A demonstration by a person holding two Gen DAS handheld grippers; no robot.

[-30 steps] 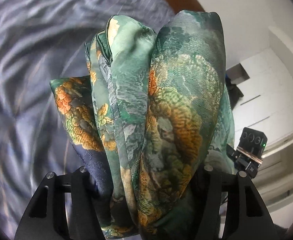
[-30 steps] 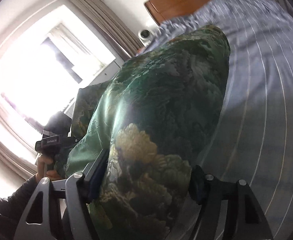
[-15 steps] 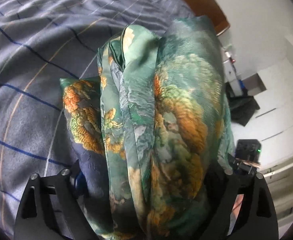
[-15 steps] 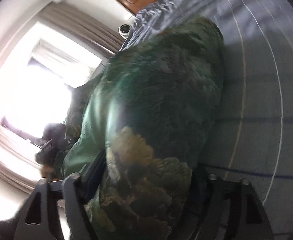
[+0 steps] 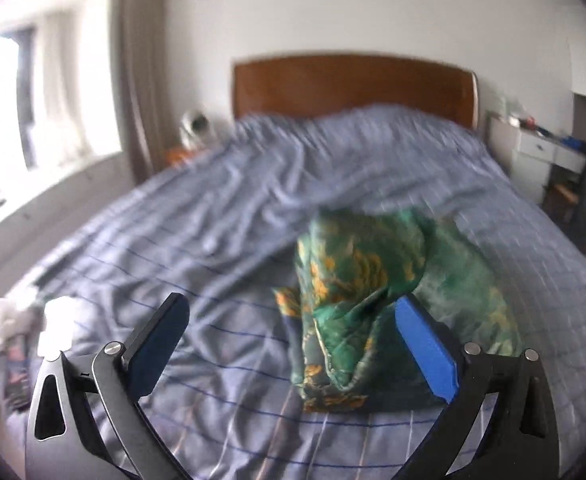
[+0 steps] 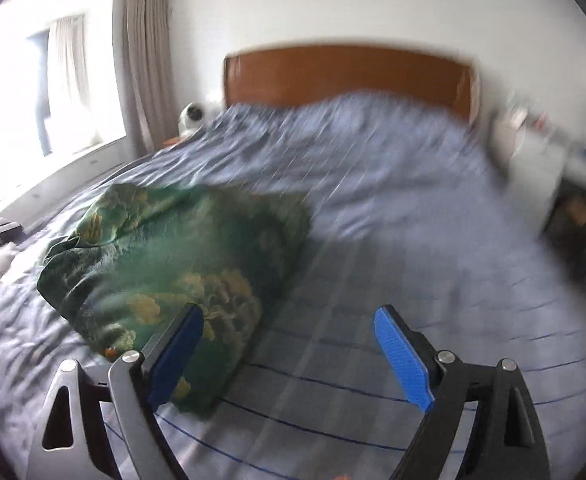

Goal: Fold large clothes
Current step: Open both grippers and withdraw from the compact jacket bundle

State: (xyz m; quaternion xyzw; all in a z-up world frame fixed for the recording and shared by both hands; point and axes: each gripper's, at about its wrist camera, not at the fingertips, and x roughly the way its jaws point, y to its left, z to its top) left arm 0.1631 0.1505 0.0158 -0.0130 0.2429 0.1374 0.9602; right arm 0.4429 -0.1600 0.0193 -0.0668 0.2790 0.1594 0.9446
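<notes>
A: Is the folding done?

B: I think it is nearly done. The green cloth [image 5: 357, 304] sits in a thick bundle on the bed [image 5: 213, 208], nearer the foot end than the wooden headboard [image 5: 353, 84]. Nothing holds it now.

A: What do the grippers do?

B: The left hand-held gripper [image 5: 293, 344] is opening wide. The bundle's near end shows in the gap between its jaws, but the blue pads do not press on it. The right hand-held gripper [image 6: 289, 348] is opening too, and only bed cover shows between its jaws. The cloth [image 6: 173, 264] lies just left of it.

A: What is the cloth like?

B: It looks shiny and smooth, like silk, with green and orange-gold patterns. The bundle is puffy and lumpy, not flat. The bed cover is soft, wrinkled, grey-blue with thin stripes.

A: What is left?

B: Maybe patting it flat. I cannot tell.
</notes>
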